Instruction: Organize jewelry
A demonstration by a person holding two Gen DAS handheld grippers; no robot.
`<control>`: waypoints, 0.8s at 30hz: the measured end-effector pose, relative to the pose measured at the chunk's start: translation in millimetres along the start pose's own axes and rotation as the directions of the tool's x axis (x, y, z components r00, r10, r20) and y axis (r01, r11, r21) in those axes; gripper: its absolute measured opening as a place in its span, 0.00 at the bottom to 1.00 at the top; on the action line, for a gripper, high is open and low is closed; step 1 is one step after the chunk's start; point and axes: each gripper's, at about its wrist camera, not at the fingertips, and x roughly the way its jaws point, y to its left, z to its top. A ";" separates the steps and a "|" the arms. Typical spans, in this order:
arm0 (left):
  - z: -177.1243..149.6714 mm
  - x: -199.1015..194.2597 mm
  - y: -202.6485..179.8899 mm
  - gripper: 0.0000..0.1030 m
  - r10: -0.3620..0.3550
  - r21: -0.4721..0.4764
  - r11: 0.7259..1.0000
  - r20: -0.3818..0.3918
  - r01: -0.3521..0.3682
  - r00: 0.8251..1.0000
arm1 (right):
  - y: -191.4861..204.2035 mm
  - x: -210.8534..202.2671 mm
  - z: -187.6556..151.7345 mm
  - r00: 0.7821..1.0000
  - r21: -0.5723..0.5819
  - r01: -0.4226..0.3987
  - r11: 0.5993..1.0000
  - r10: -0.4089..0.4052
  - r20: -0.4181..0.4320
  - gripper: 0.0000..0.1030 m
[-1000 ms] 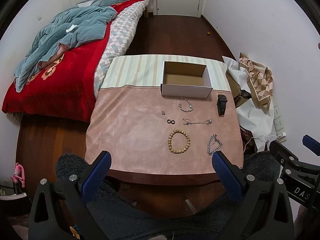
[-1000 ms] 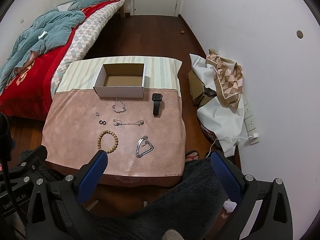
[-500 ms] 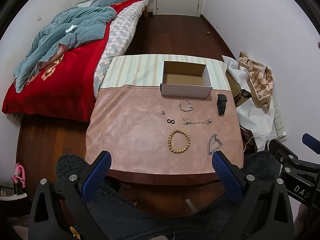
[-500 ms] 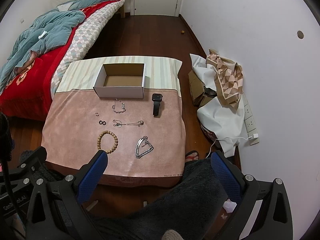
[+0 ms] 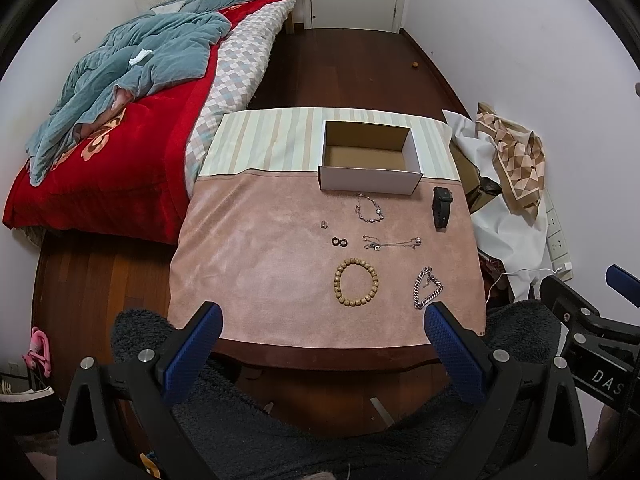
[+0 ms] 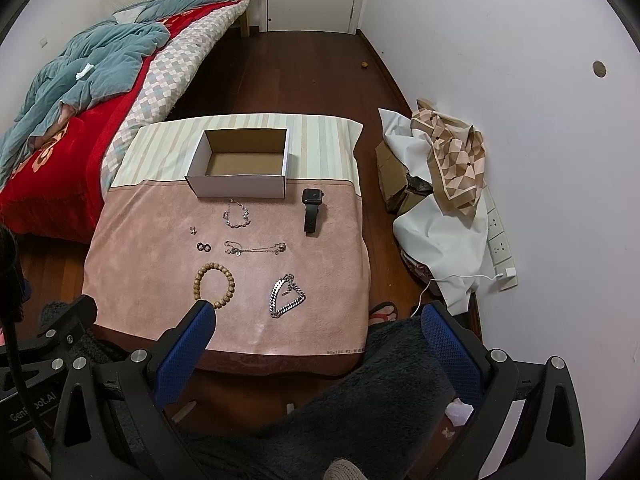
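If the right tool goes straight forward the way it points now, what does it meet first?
Probably the table. The right tool is open and empty, held back from the near edge, aimed down at the cloth near the chain bracelet. Nothing lies in between, though depth is hard to judge.

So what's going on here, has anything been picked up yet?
Not yet. Both tongs, left and right, are open, holding nothing, back from the table's near edge. The cardboard box has nothing in it. All the jewelry lies on the pink cloth: a wooden bead bracelet, a silver chain bracelet, a thin necklace, a small charm bracelet, two dark rings, tiny earrings and a black smartwatch.
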 end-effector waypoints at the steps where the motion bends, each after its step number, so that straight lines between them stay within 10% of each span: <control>1: -0.1 -0.1 -0.6 1.00 0.001 0.002 1.000 0.001 -0.001 1.000 | -0.3 -0.1 0.0 1.000 0.000 -0.001 1.000 0.001 -0.001 1.00; 24: 5.9 -0.6 -1.8 1.00 0.025 -0.005 1.000 0.034 -0.024 0.999 | -4.7 -3.3 2.3 1.000 0.025 -0.013 1.000 0.012 0.011 1.00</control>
